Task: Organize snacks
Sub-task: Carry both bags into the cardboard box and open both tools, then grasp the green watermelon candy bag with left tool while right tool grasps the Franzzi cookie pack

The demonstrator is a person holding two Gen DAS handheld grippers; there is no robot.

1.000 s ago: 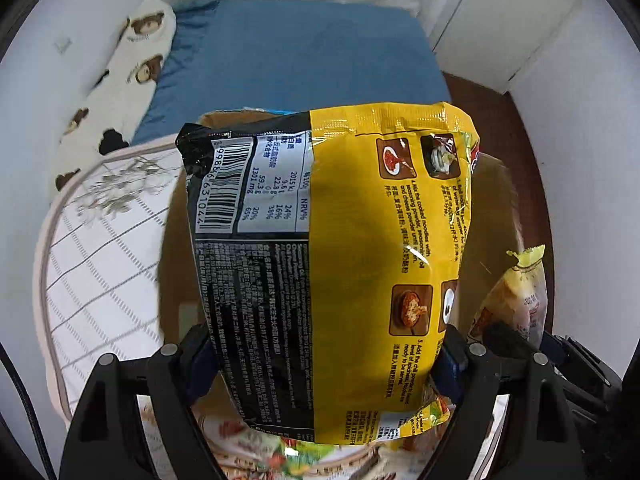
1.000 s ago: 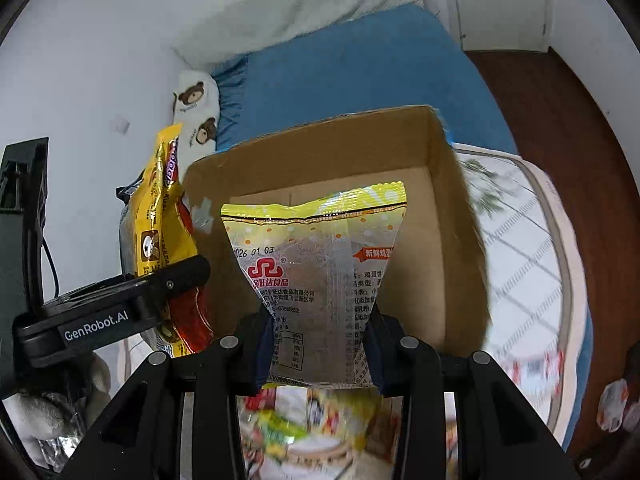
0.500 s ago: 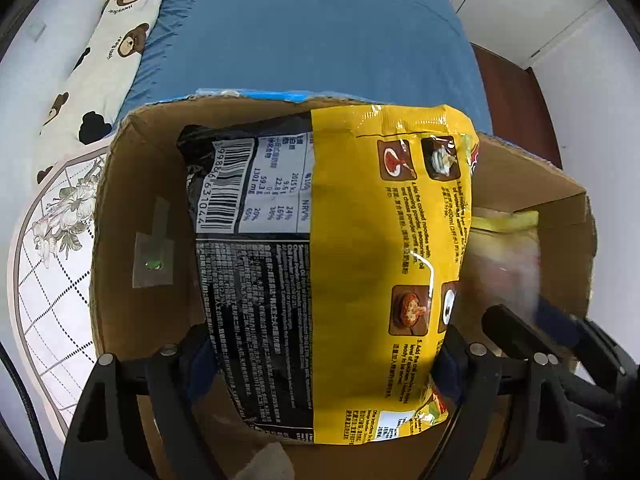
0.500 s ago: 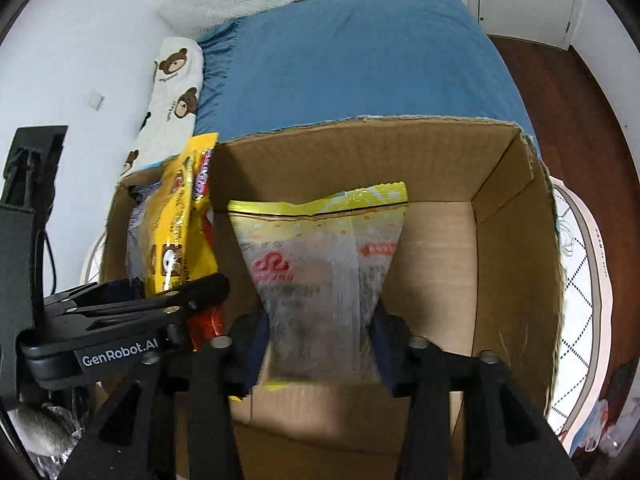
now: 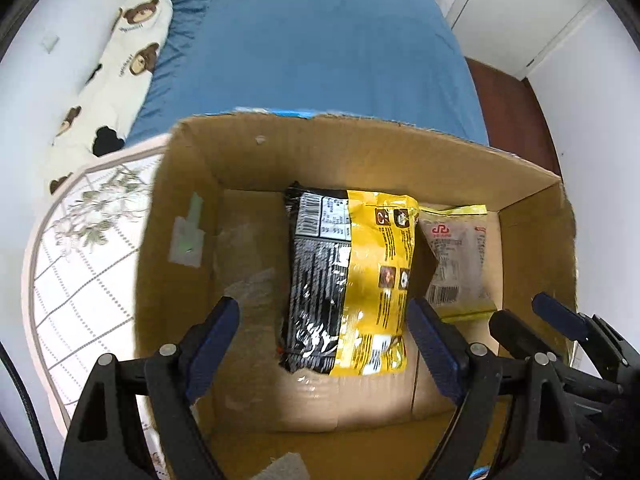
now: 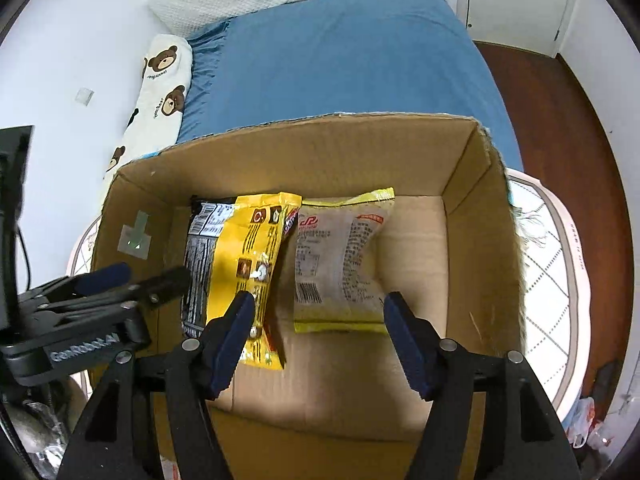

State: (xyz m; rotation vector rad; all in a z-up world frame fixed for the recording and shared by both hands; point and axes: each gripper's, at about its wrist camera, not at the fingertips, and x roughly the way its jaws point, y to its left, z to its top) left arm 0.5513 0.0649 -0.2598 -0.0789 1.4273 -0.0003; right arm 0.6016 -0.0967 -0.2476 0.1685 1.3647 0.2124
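Matt corrugated cardboard box; inside it, glossy crinkled plastic noodle packet; beside that, semi-clear plastic snack bag; behind box, smooth blue cloth bedsheet.

The cardboard box holds a yellow-black packet beside a pale packet.

Lying flat on the floor of an open cardboard box: yellow-and-black noodle packet, printed back upward. Just beside it on its right, touching along one edge, smaller clear-and-yellow snack pouch, barcode side up.
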